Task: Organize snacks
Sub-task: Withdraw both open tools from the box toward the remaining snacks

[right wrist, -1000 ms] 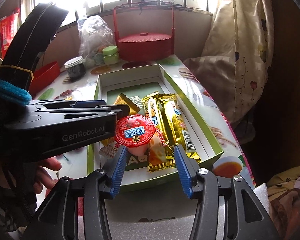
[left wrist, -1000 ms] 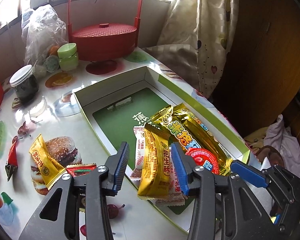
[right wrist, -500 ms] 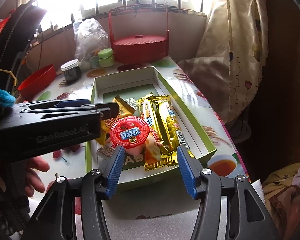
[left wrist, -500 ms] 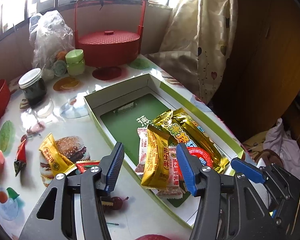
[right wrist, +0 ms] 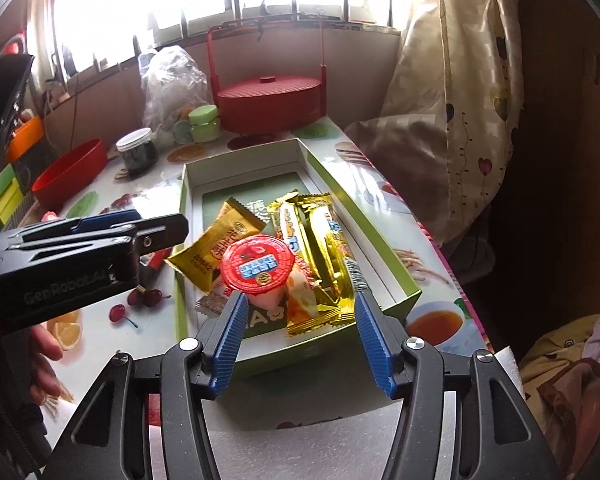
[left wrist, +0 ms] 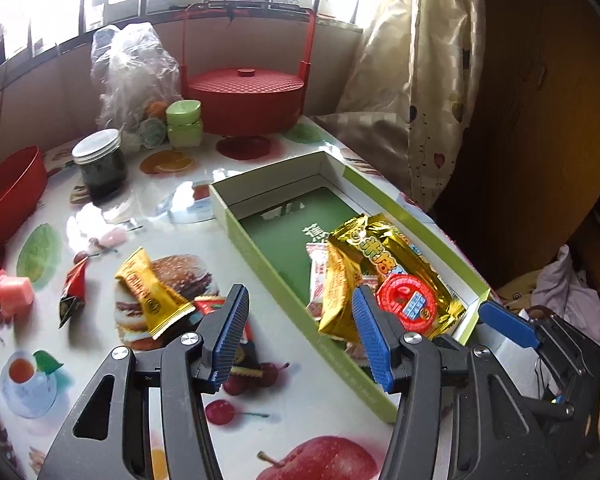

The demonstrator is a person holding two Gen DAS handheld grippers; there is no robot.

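Both grippers, left (left wrist: 298, 334) and right (right wrist: 298, 336), stood open, empty. Next grab, probably the yellow foil packet (left wrist: 154, 294): pinch mid-body, lift clear, drop into green cardboard box (left wrist: 260, 256).

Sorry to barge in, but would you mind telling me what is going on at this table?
A person with a handheld gripper in each hand is sorting snacks into a green box. Several are already inside: gold wrappers and a red-lidded jelly cup. Both the left gripper and right gripper are open and hold nothing. A yellow packet, a small red packet and a pink candy lie loose on the table.
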